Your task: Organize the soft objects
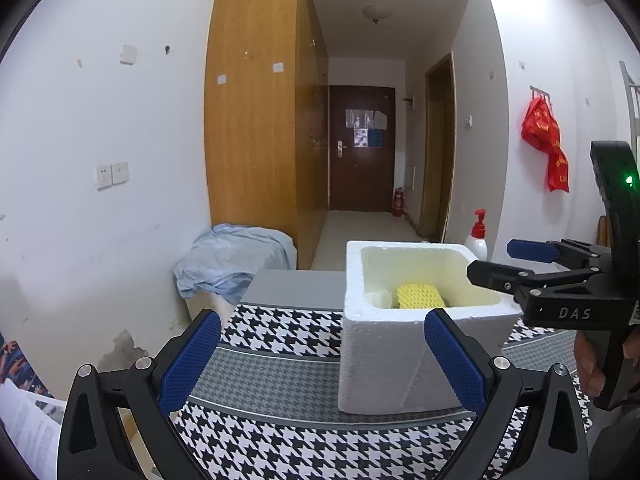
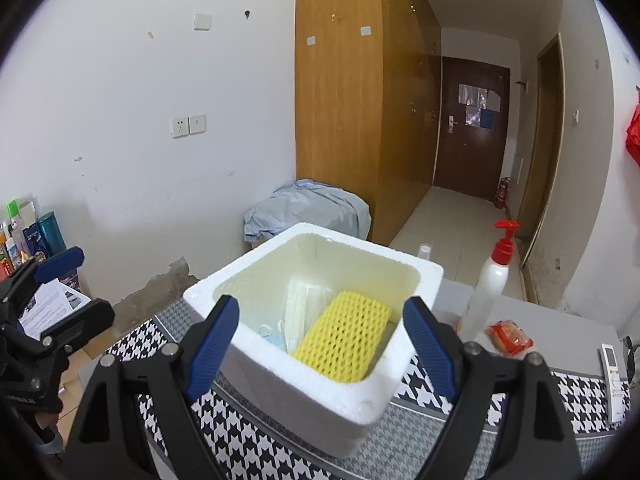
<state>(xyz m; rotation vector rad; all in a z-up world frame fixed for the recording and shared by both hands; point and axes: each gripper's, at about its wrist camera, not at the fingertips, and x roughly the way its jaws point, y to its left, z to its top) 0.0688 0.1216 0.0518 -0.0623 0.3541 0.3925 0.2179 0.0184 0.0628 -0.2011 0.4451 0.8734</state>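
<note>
A white foam box (image 1: 380, 360) (image 2: 320, 400) stands on the houndstooth tablecloth (image 1: 280, 380). Inside lie a yellow foam net (image 2: 344, 340) (image 1: 420, 296), white face masks (image 2: 298, 314) and a light blue mask (image 2: 270, 334). My left gripper (image 1: 322, 360) is open and empty, low over the cloth left of the box; it also shows at the left of the right wrist view (image 2: 76, 280). My right gripper (image 2: 320, 344) is open and empty, just above the box's near rim; it shows at the right of the left wrist view (image 1: 508, 262).
A white pump bottle with a red top (image 2: 492, 280) (image 1: 478, 236), a red packet (image 2: 510, 338) and a white remote (image 2: 614, 380) lie right of the box. A blue cloth (image 1: 232, 260) covers a box by the wooden wardrobe (image 1: 256, 120). Papers (image 1: 28, 428) lie at the left.
</note>
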